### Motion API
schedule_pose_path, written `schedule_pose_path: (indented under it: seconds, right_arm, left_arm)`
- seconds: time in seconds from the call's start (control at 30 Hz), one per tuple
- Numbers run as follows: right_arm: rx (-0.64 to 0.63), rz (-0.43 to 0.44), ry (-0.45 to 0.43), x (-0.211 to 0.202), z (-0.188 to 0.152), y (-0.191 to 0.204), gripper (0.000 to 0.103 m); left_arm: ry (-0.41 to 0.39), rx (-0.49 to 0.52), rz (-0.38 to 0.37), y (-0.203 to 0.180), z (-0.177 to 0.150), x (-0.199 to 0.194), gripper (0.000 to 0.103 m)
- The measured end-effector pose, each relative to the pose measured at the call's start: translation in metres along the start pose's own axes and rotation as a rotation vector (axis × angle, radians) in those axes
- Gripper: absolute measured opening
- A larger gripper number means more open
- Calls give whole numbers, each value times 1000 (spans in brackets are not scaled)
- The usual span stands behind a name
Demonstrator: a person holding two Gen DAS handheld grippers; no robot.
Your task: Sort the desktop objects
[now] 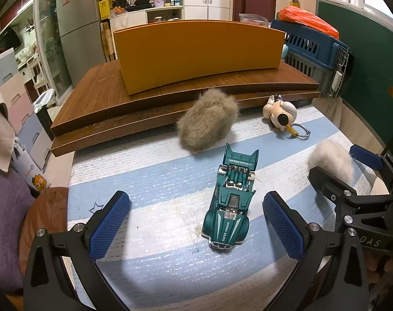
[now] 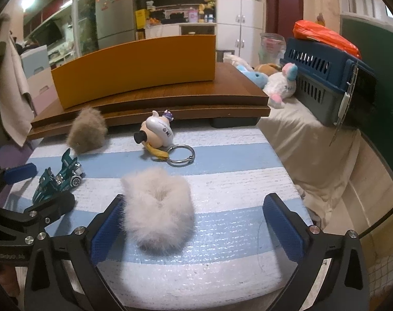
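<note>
A teal toy car (image 1: pixel 228 207) lies on the blue-and-white striped mat (image 1: pixel 157 171), between the blue pads of my left gripper (image 1: pixel 196 223), which is open and touches nothing. My right gripper (image 2: pixel 196 223) is open around a white fluffy ball (image 2: pixel 157 212); the fur brushes its left pad (image 2: pixel 106 230) and the right pad stands well apart. A brown fluffy ball (image 1: pixel 206 121) and a pig keychain (image 1: pixel 280 115) with a metal ring lie farther back. Behind them an orange box (image 1: pixel 196 51) stands on a wooden board (image 1: pixel 93 98).
The raised wooden board's edge runs across the back of the mat. To the right a blue pet carrier (image 2: pixel 326 77) with an orange bag on top sits on a cloth, with plush toys (image 2: pixel 279 83) beside it. The mat's edges drop off left and right.
</note>
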State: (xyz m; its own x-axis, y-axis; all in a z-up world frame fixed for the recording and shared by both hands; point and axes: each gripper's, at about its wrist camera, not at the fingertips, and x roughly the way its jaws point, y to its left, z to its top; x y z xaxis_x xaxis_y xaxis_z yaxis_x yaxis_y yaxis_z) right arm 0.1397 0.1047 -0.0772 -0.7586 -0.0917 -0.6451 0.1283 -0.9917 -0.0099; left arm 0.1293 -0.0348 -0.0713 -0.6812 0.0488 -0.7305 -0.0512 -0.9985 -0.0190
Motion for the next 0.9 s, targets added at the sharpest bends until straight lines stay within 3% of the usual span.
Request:
schedule_pose_path:
  seconds: [0.17,0.27,0.3,0.4,0.47,0.5,0.57,0.63,0.7,0.77,0.8,0.9]
  right_arm:
    - [9,-18,-35,-2,-4,1,103]
    - [16,-41,-54,-4,-6,5,103]
    - [18,-46,-60,-4,-7,5,103]
    - [14,-43,-66,-4,-7,5,102]
    - [-1,-25,-79,-5,-7,7,92]
    - [-17,-11,-89,-7,-8,10,79]
    - [-75,14,-111,-11,-10,21,45]
    - [-142,24,-129,-14,-13,35,33]
    - [-173,25,-142,-14,-15,40,33]
    - [-153,47,-136,-12,-14,36,34]
    - [-130,62,-130,-10,-13,32,36]
    - [-60,70,-124,-6,-12,20,56]
  left_arm:
    - [-1,-3,4,-1,0,-1,102]
    - [-15,-3,0,-2,-2,-6,91]
    - [-26,-4,0,-2,-4,-8,80]
    - [-67,-8,-2,-2,-9,-14,58]
    - [-90,4,-20,-3,-12,-17,42]
    - [-98,10,-35,-5,-13,-18,30]
    - [-107,19,-28,-7,-15,-19,30]
    - [-109,10,-34,-5,-15,-20,30]
    - [-108,6,-37,-4,-15,-19,31]
    - [-110,6,-32,-3,-16,-19,38]
    - [-112,7,-38,-4,-16,-19,47]
    - [-114,20,-16,-7,-19,-17,75]
